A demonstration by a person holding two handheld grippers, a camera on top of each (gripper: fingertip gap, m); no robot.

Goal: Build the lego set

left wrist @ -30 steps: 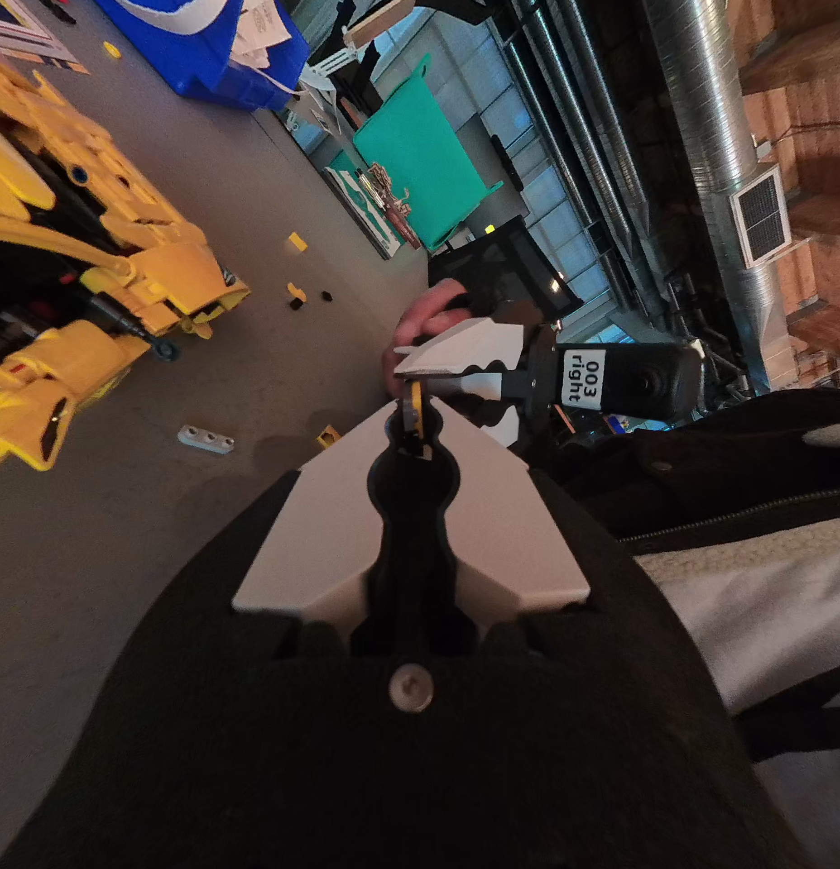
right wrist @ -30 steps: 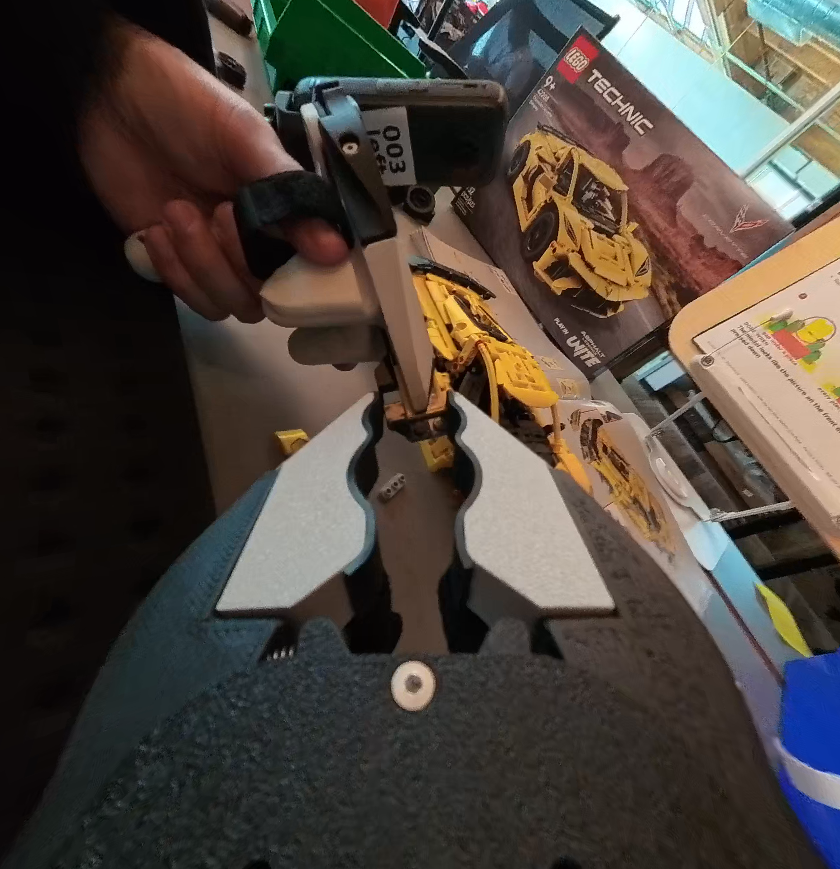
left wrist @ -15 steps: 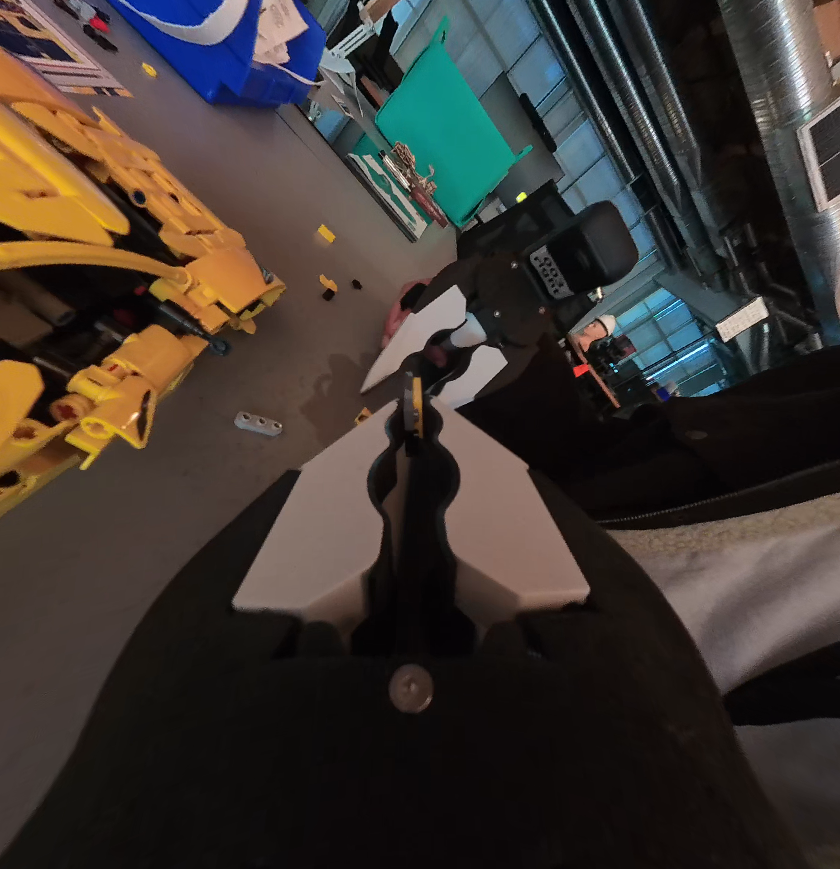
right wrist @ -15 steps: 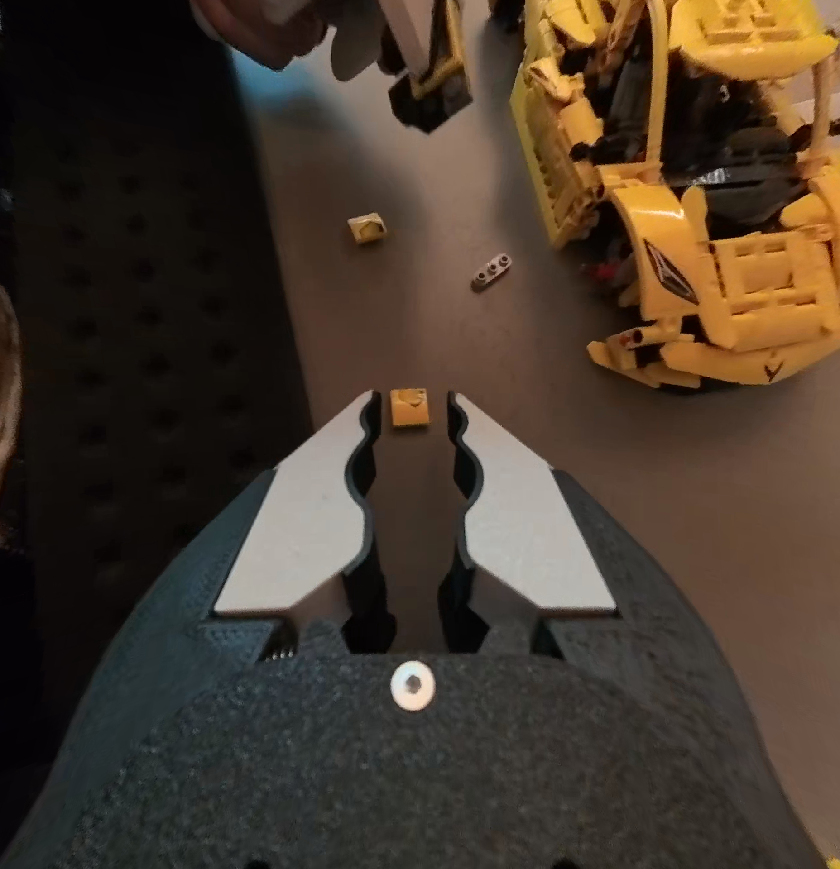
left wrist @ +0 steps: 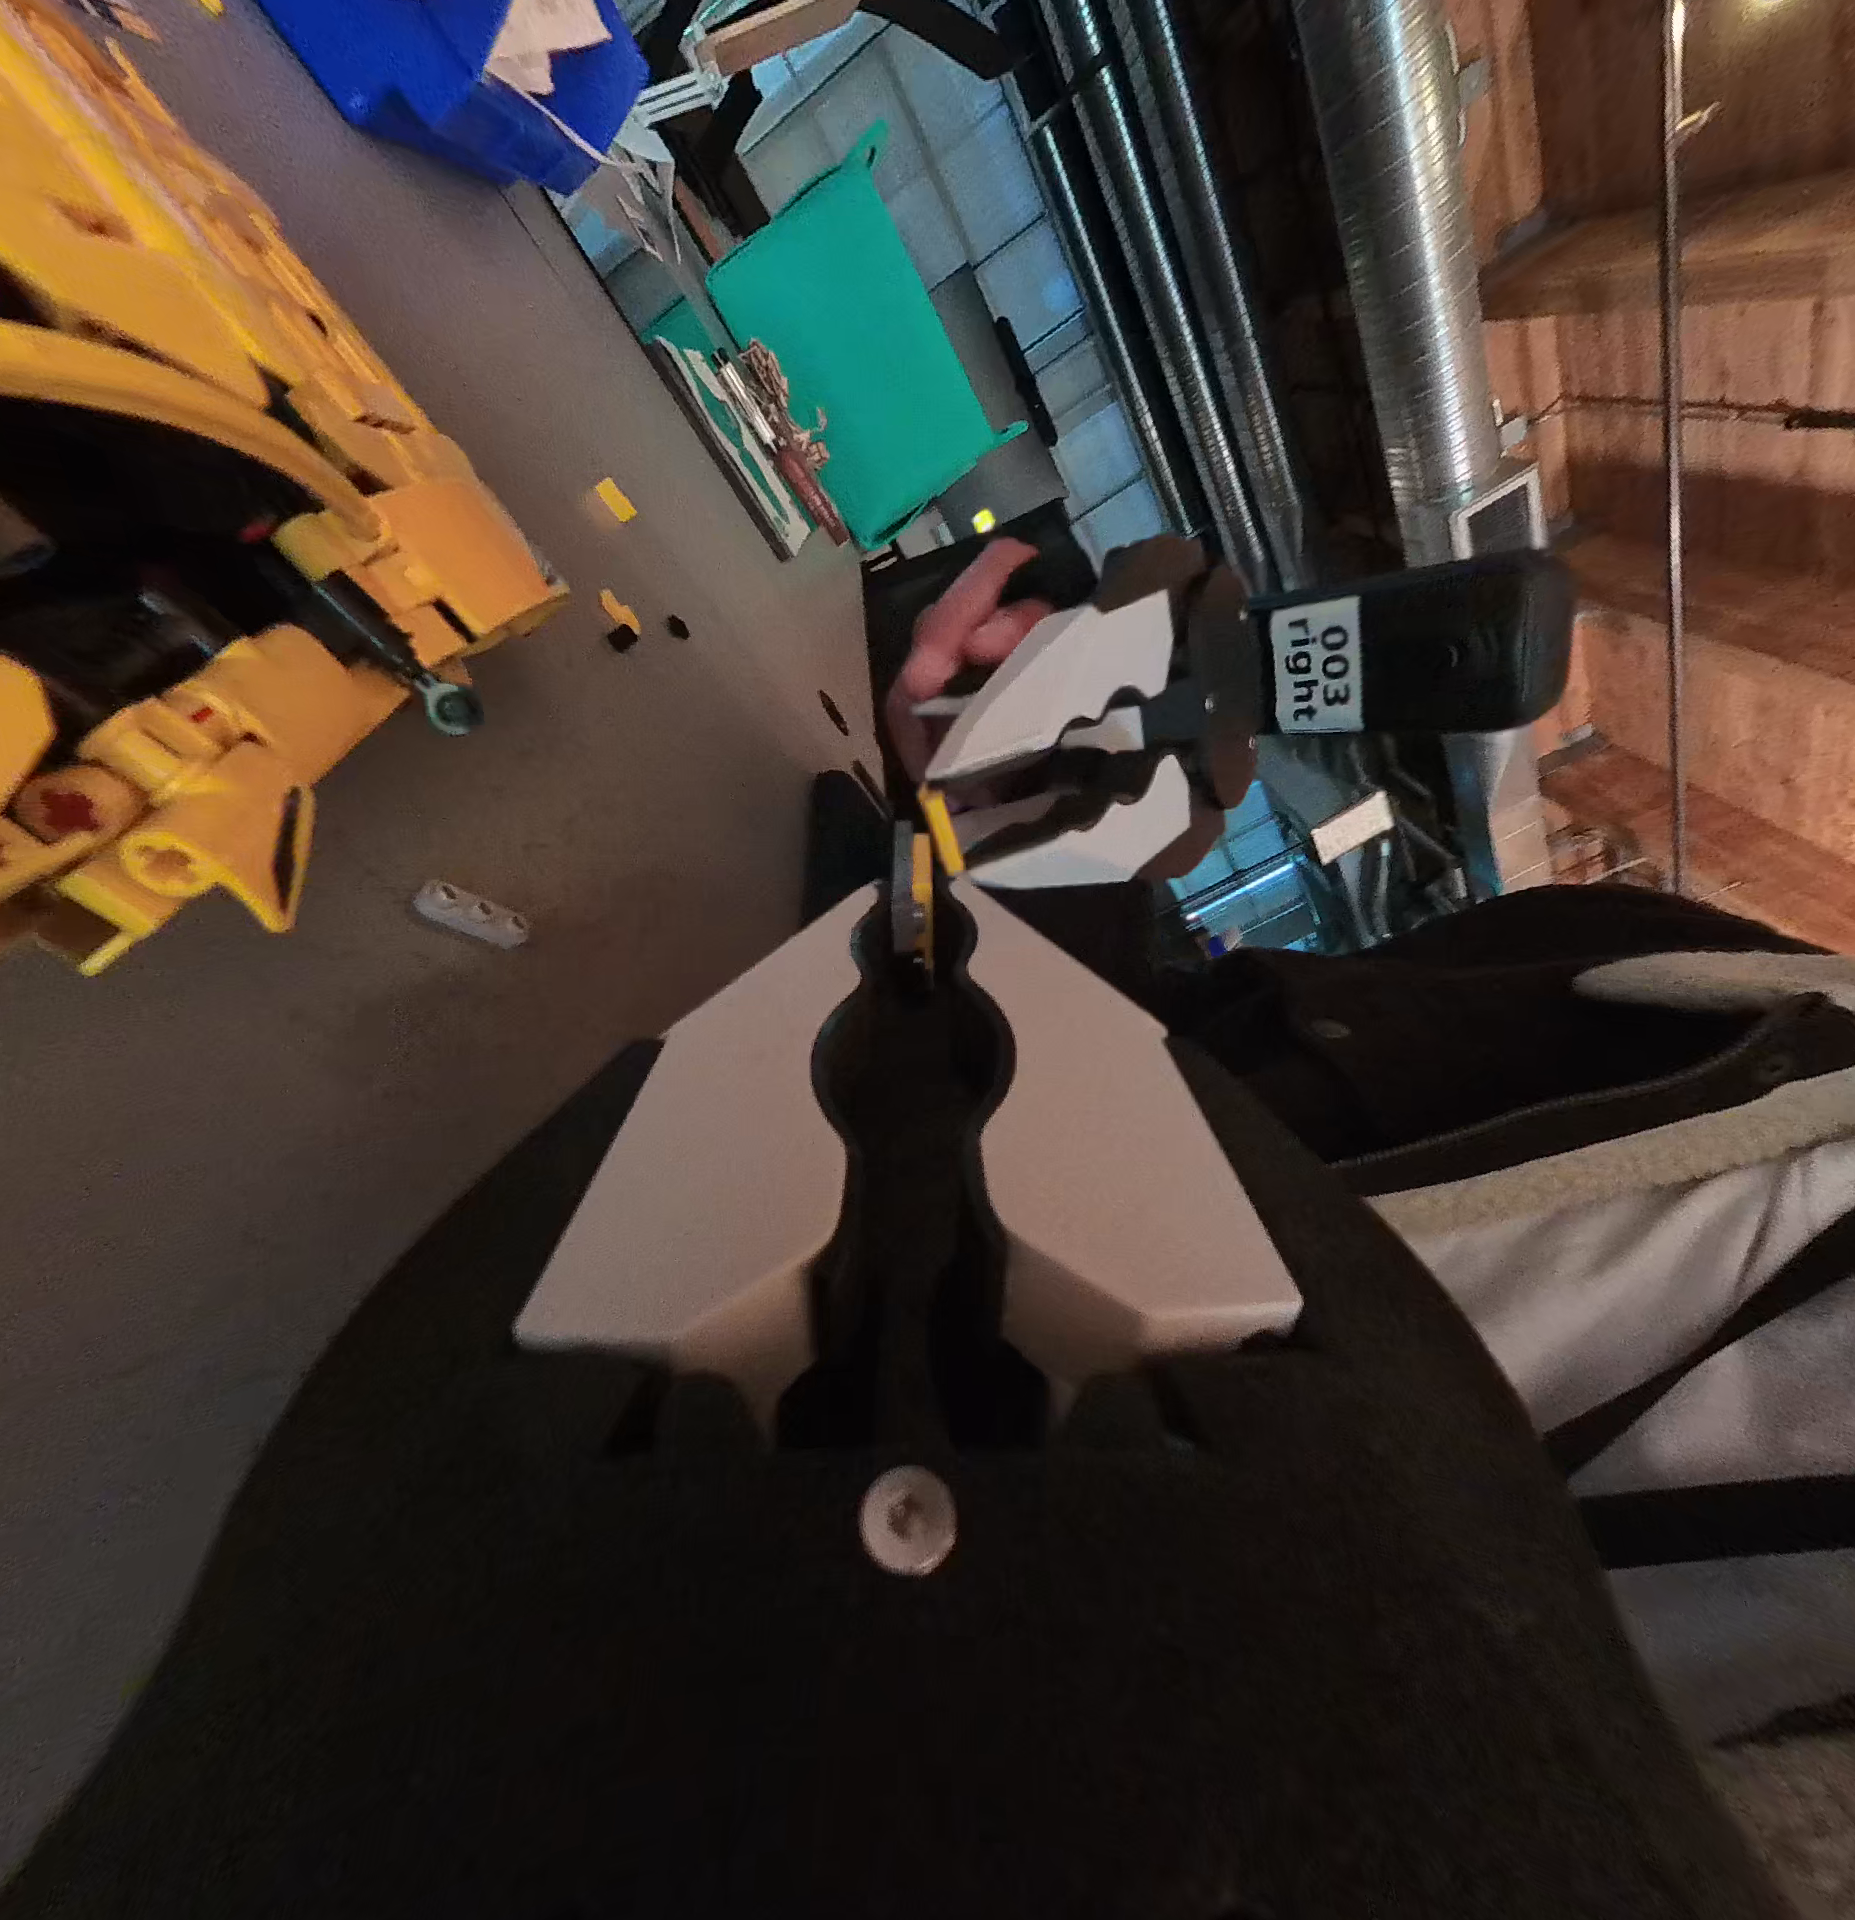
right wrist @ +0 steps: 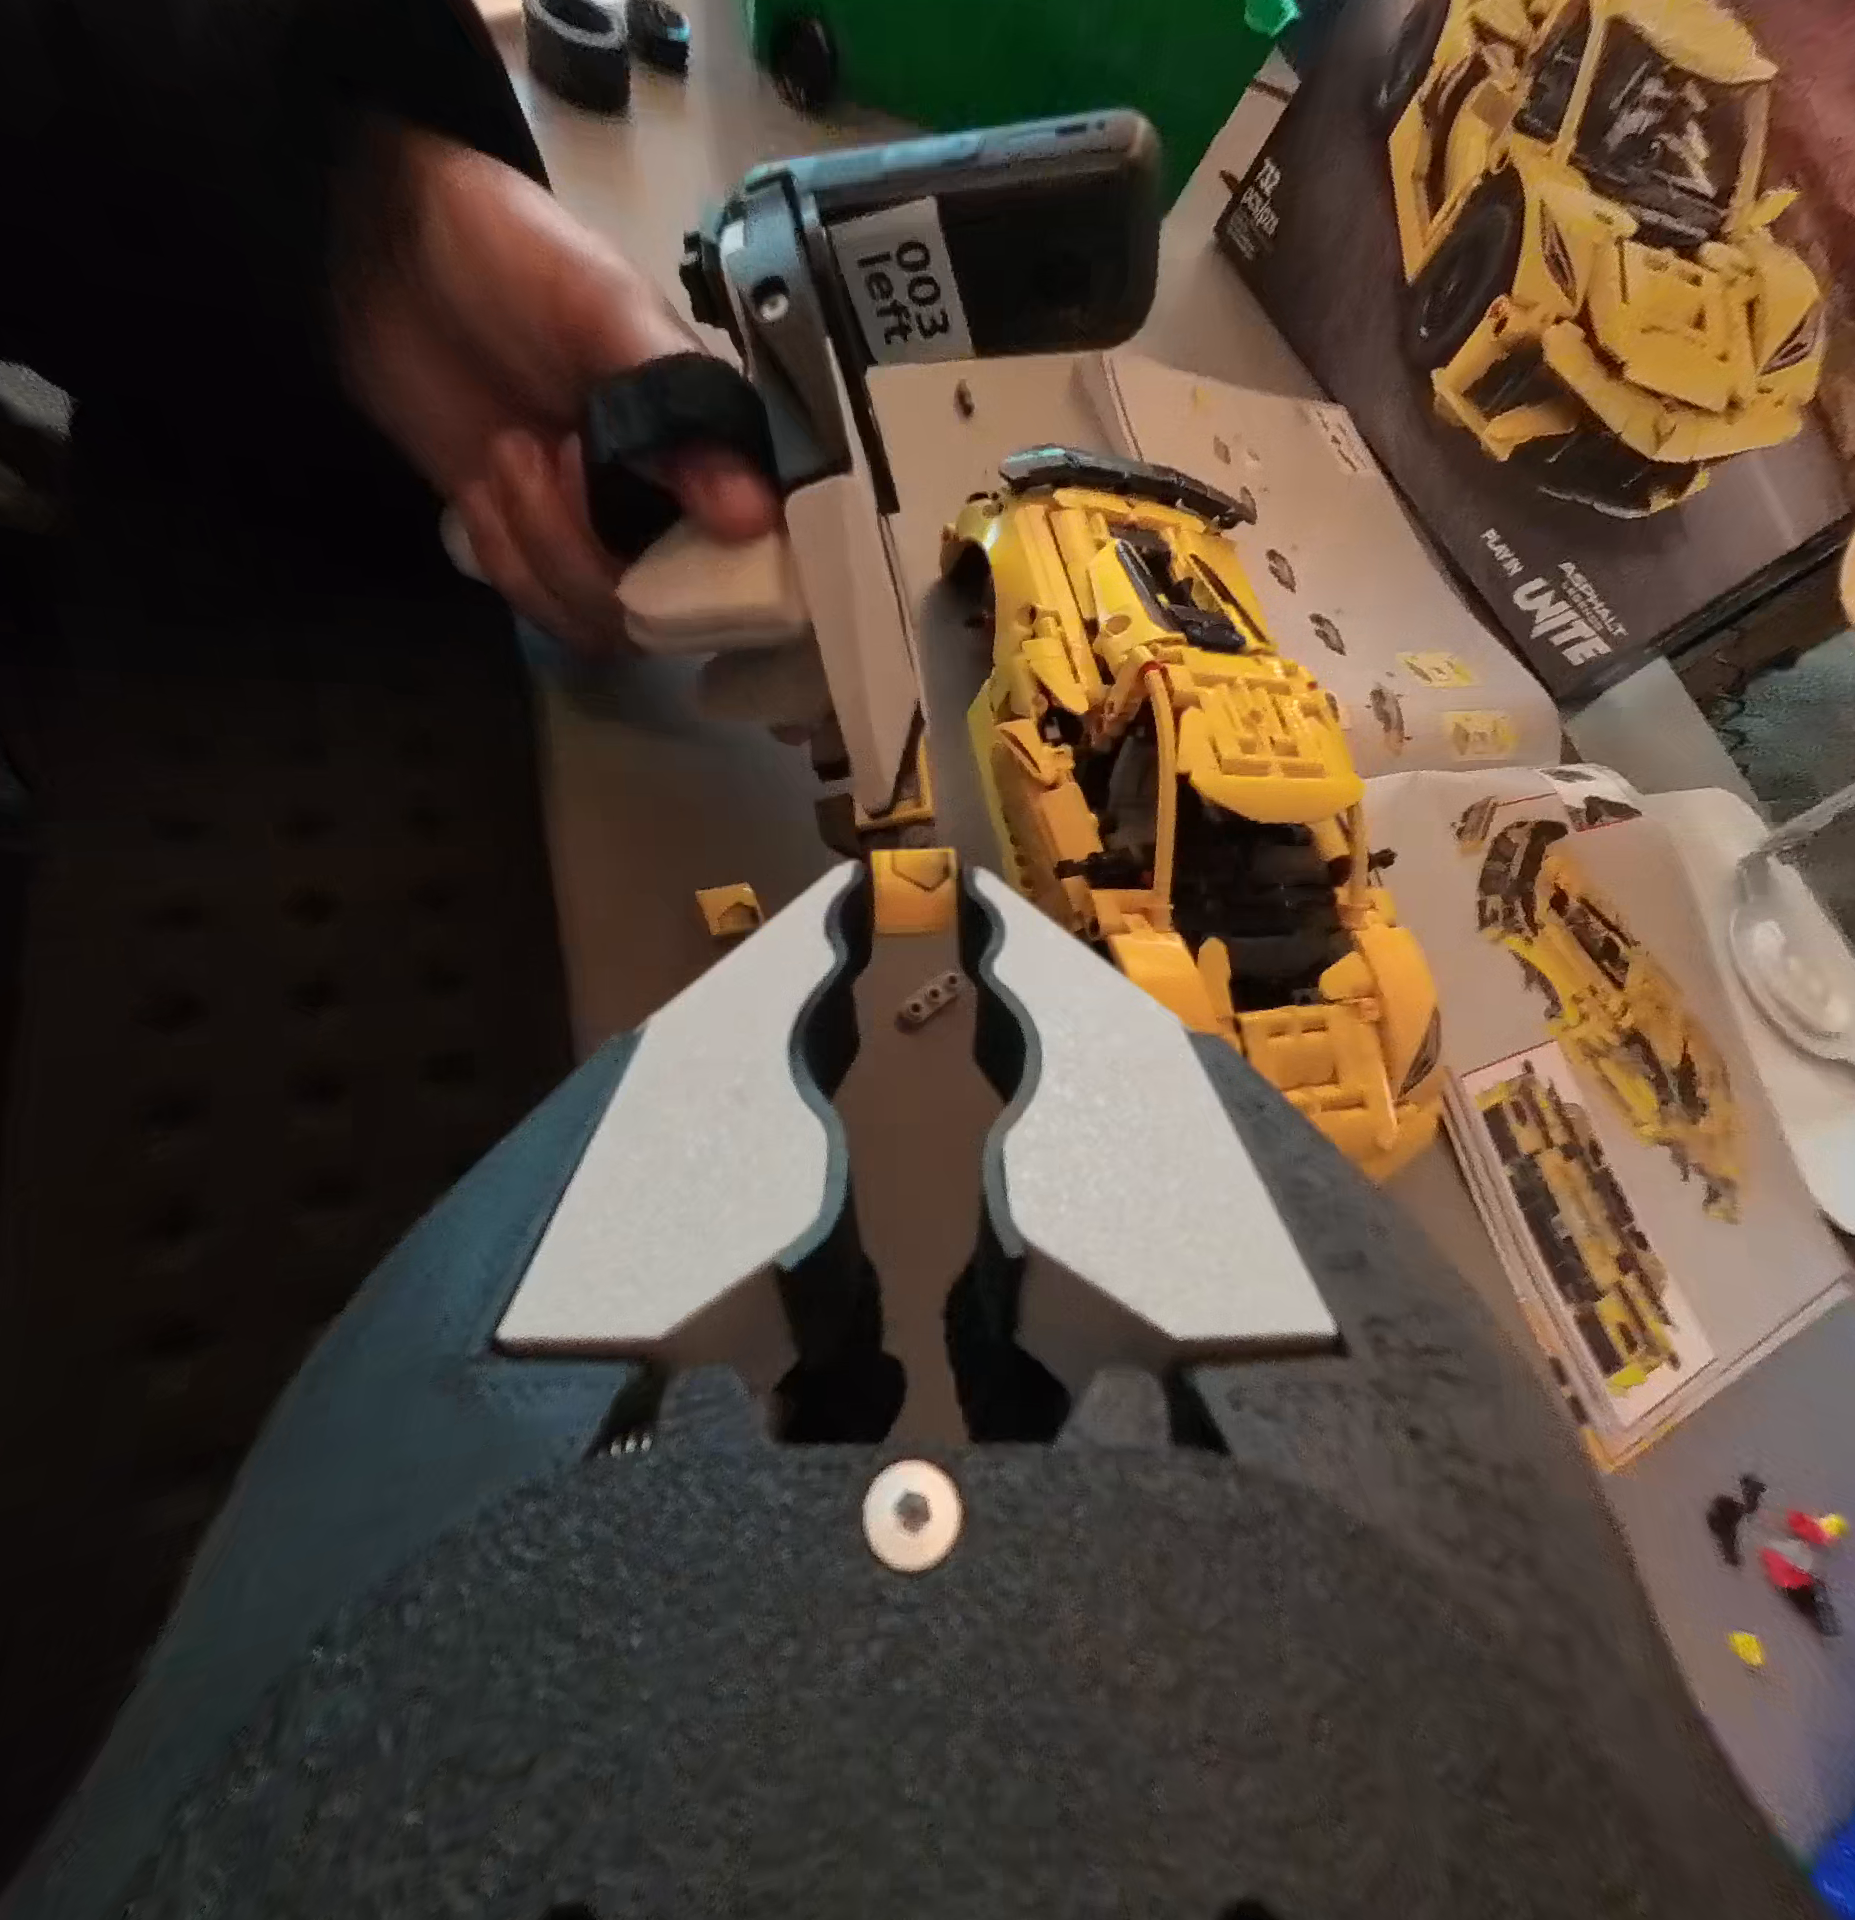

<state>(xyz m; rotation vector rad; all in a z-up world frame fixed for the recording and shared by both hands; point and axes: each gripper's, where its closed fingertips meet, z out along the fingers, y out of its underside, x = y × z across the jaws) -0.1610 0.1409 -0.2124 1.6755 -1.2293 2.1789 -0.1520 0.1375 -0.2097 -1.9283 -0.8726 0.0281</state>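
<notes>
My left gripper [left wrist: 915, 902] is shut on a small yellow and dark piece [left wrist: 912, 883], held above the table. My right gripper [right wrist: 910, 883] is shut on a small yellow tile [right wrist: 910, 891]. The tile's edge sits right at the left gripper's piece. The right gripper also shows in the left wrist view [left wrist: 949, 826], and the left gripper in the right wrist view [right wrist: 881, 821]. The partly built yellow lego car [right wrist: 1162, 779] lies on the grey table [right wrist: 632, 790], to the right of both grippers; it also shows in the left wrist view [left wrist: 175, 623].
A loose yellow piece [right wrist: 729, 909] and a grey three-hole beam [right wrist: 933, 1003] lie on the table below the grippers. The set's box [right wrist: 1577, 312] and open booklet [right wrist: 1577, 1195] are to the right. Small loose pieces [right wrist: 1775, 1558] lie near a blue bin [left wrist: 455, 83]. Left and right tips are no more than a few centimetres apart.
My right gripper went down to a yellow tile on the table, closed on it, and lifted it back up to the left gripper's piece. The left gripper kept its hold.
</notes>
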